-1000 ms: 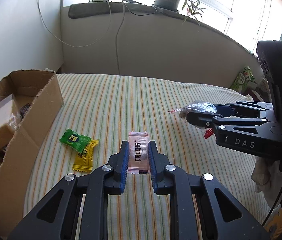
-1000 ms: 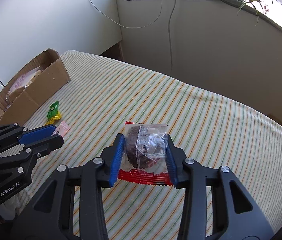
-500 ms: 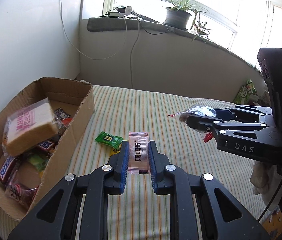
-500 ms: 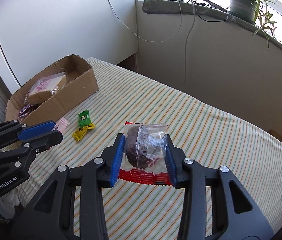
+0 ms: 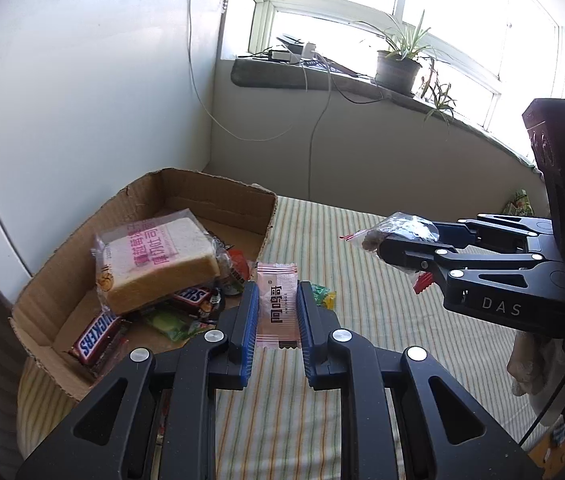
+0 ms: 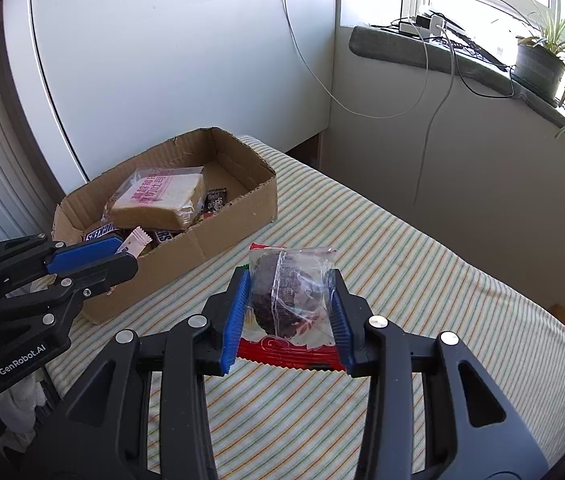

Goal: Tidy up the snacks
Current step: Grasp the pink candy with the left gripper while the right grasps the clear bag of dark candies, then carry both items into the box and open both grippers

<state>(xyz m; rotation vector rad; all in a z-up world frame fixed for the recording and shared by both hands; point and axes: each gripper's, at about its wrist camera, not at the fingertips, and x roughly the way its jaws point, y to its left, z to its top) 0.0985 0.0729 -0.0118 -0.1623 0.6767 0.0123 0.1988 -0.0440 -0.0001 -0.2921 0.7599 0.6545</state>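
My left gripper (image 5: 277,300) is shut on a pink candy sachet (image 5: 277,304) and holds it in the air by the near right wall of the cardboard box (image 5: 222,200). It also shows in the right wrist view (image 6: 122,250) with the sachet (image 6: 135,240) over the box's front corner. My right gripper (image 6: 288,292) is shut on a clear-wrapped dark cake with a red edge (image 6: 288,292), above the striped bed, right of the box (image 6: 238,200). The box holds a wrapped bread slice (image 5: 154,256), Snickers bars (image 5: 94,336) and other snacks.
A green and a yellow candy (image 5: 322,294) lie on the striped bedcover (image 5: 362,340) just behind my left fingers. A white wall stands behind the box. A windowsill with a potted plant (image 5: 398,68) and cables runs along the back.
Both grippers have moved left toward the box with their snacks. The box and its contents have come fully into view; the loose candies are now mostly hidden behind my left fingers.
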